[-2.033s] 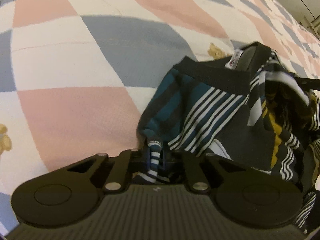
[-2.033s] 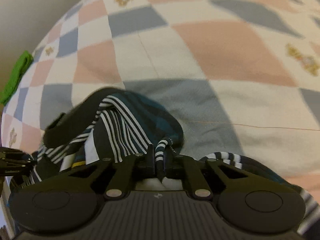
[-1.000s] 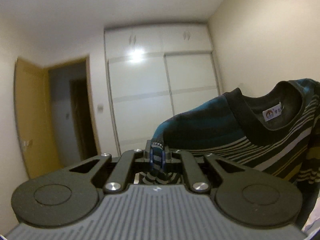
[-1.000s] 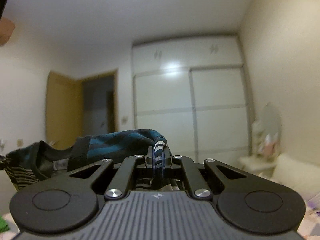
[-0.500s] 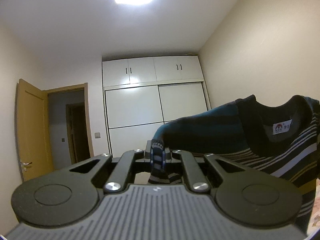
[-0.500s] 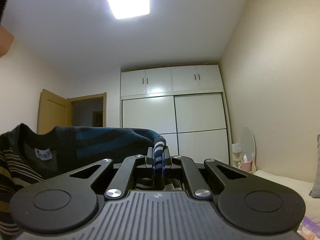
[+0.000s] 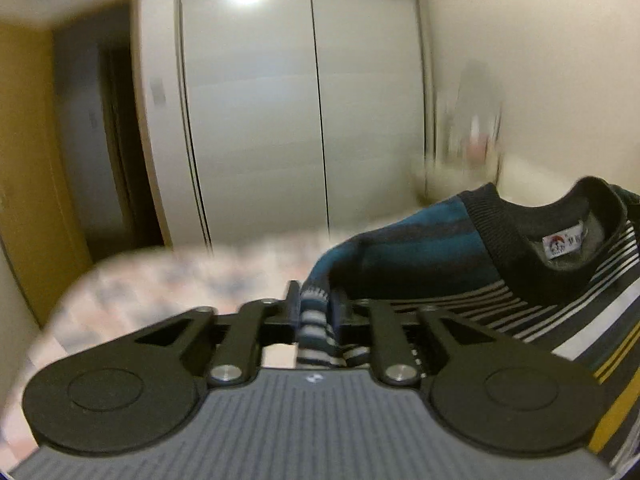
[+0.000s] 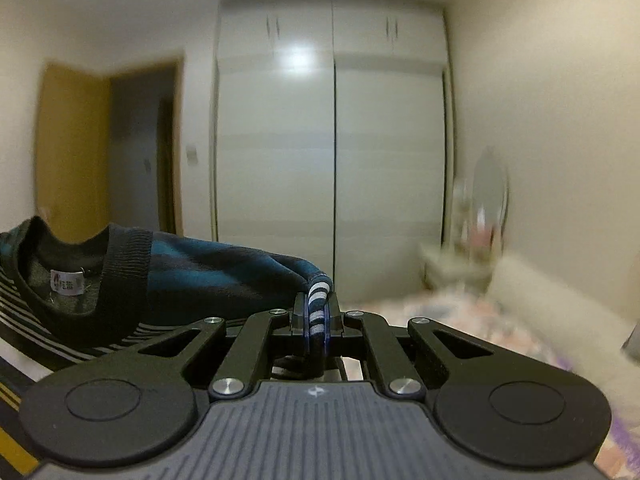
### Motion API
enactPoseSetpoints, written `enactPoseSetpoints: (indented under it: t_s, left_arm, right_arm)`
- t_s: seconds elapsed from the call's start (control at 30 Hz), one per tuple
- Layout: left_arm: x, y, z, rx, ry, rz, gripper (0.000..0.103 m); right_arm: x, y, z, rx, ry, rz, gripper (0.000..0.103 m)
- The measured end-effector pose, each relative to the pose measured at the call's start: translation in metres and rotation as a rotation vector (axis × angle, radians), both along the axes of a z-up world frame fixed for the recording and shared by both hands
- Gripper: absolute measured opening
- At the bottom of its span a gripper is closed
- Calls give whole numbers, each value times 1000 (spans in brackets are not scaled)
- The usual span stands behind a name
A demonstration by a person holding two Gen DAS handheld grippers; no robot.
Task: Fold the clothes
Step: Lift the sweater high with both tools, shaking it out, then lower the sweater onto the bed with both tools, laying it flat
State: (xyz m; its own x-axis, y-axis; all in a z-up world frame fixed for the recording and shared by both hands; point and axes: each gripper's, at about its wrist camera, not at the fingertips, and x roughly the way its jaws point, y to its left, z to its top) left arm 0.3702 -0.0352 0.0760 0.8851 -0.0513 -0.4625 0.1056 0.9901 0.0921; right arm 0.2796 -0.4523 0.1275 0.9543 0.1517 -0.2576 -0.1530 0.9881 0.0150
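1. Sweater (image 7: 460, 264), striped in teal, black, white and mustard, is held up in the air between the two grippers, above the bed (image 7: 160, 280), with its dark ribbed collar and a small white neck label turned toward the cameras.
2. A bunched, striped shoulder edge of the sweater is seen between the fingers (image 7: 294, 304) of the left gripper (image 7: 318, 308); these fingers stand a narrow way apart and have just been opening, with the fabric between them.
3. The cloth fills the gap of the left gripper, and contact with both inner faces appears to be kept, though the blur makes the pressure hard to judge.
4. In the right wrist view, the other shoulder edge of the sweater (image 8: 200, 276) is pinched by the right gripper (image 8: 317, 312), whose fingers (image 8: 299, 310) are almost fully together, only a thin fold of striped fabric being clamped between them.
5. From each gripper the garment is stretched sideways toward the other, the collar lying between the two.
6. A white wardrobe (image 8: 332, 140) with sliding doors is seen behind, a yellow-brown door (image 8: 68, 148) standing open to its left.
7. The checked bed cover (image 8: 460, 312) is seen blurred below the grippers.
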Motion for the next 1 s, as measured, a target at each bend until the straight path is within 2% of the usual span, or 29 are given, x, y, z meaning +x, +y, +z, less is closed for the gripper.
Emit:
enactPoseSetpoints:
  t_s: [0.03, 0.07, 0.1, 0.13, 0.17, 0.23, 0.27, 0.3, 0.33, 0.4, 0.47, 0.6, 0.67, 0.77, 0.83, 0.87, 0.9, 0.93, 0.97, 1.0]
  left_arm:
    - [38, -4, -26, 16, 70, 30, 30]
    - [71, -6, -55, 41, 148, 77, 32]
    - [93, -8, -82, 56, 216, 108, 31]
    - [102, -7, -107, 64, 265, 135, 31]
    - [101, -4, -126, 53, 291, 147, 31]
    - [92, 6, -157, 17, 346, 168, 32]
    - [83, 13, -170, -6, 375, 178, 32]
    - [68, 16, -183, -12, 397, 188, 32]
    - [52, 19, -195, -20, 420, 198, 32]
    - [-4, 27, -227, -72, 504, 213, 32]
    - [-56, 27, -248, -132, 600, 217, 33]
    - [-144, 25, -275, -202, 769, 192, 48]
    - [-178, 31, -286, -205, 812, 202, 52]
    - [-222, 53, -302, -268, 858, 251, 56]
    - [-236, 61, -309, -303, 856, 267, 72]
    - [-242, 62, -318, -304, 864, 265, 77]
    - [-247, 63, -326, -305, 872, 262, 77]
    - [-249, 60, -336, -295, 888, 260, 67]
    - [-250, 57, -344, -285, 902, 256, 64]
    - [-253, 51, -344, -262, 885, 235, 52]
  right_arm:
    - [38, 1, -24, -10, 78, -18, 8]
    - [76, 1, -47, -20, 156, -36, 16]
    - [113, 2, -71, -30, 234, -54, 37]
    - [151, 3, -94, -41, 312, -72, 41]
    - [186, 3, -117, -49, 386, -87, 42]
    - [207, 4, -153, -35, 456, -56, 50]
    - [215, 4, -170, -28, 490, -40, 59]
    - [206, 1, -184, -29, 509, -22, 66]
    - [197, -2, -197, -30, 527, -4, 66]
    - [178, -9, -224, -30, 568, 31, 66]
    - [151, -22, -252, 11, 672, 33, 66]
    - [59, -46, -306, 134, 922, -26, 66]
    - [10, -54, -330, 204, 1042, -92, 66]
    - [-52, -66, -354, 318, 1129, -218, 69]
    - [-83, -69, -367, 349, 1159, -266, 70]
    - [-96, -69, -373, 361, 1167, -281, 75]
    - [-105, -69, -377, 360, 1153, -302, 81]
    - [-111, -69, -382, 366, 1139, -318, 83]
    - [-116, -69, -388, 389, 1124, -333, 83]
    - [-120, -69, -394, 413, 1110, -347, 83]
